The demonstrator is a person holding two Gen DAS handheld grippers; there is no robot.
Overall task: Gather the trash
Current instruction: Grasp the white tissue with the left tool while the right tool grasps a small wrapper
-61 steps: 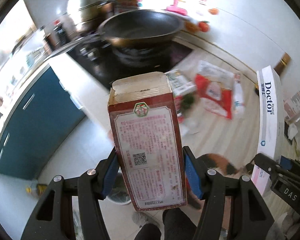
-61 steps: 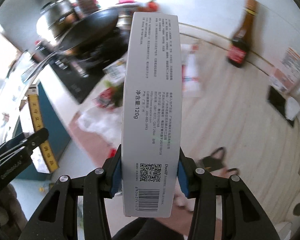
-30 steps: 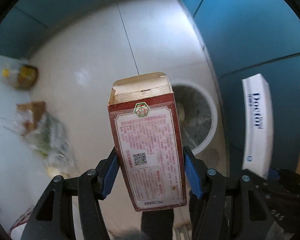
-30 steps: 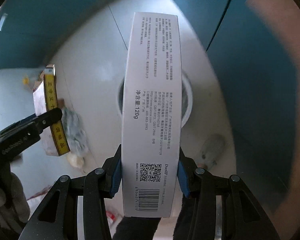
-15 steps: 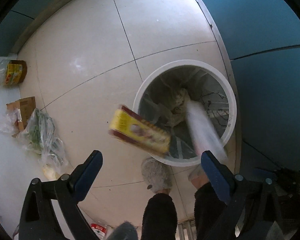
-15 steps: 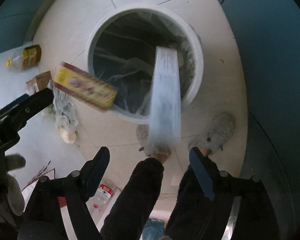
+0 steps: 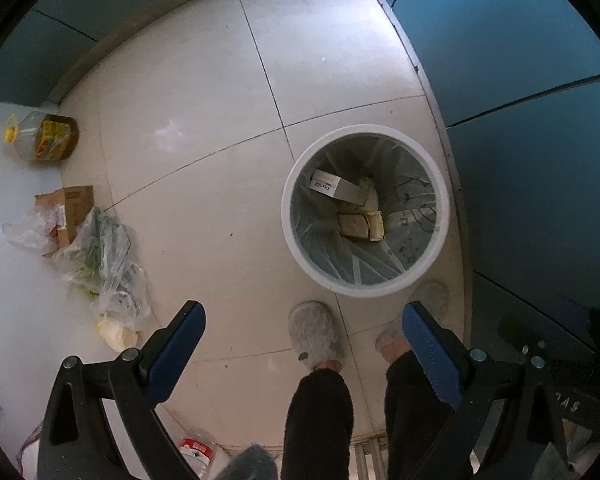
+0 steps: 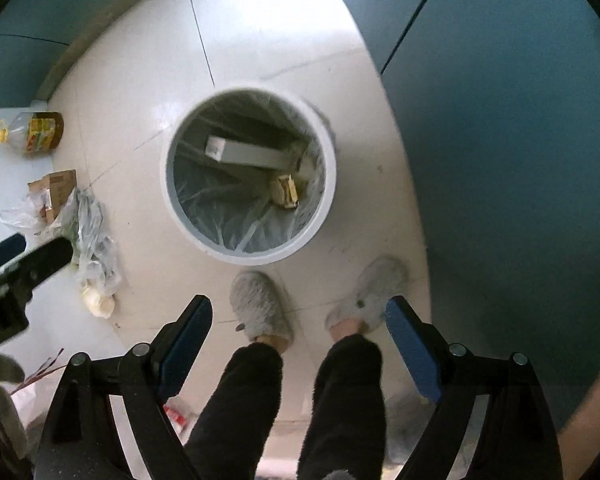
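Note:
A white round trash bin (image 7: 296,236) with a clear liner stands on the tiled floor; it also shows in the right wrist view (image 8: 168,200). Inside lie the white toothpaste box (image 7: 334,186) (image 8: 244,152) and the red-and-yellow carton (image 7: 360,226) (image 8: 286,192). My left gripper (image 7: 304,336) is open and empty, held high above the floor near the bin. My right gripper (image 8: 298,330) is open and empty, also above the bin's near side.
The person's grey slippers (image 7: 316,334) (image 8: 260,304) stand just before the bin. Blue cabinets (image 7: 540,80) are to the right. An oil bottle (image 7: 44,136), a cardboard box (image 7: 68,204) and plastic bags of greens (image 7: 104,264) lie at the left.
Both grippers opened above the bin. The carton and the toothpaste box fell and now lie inside the bin.

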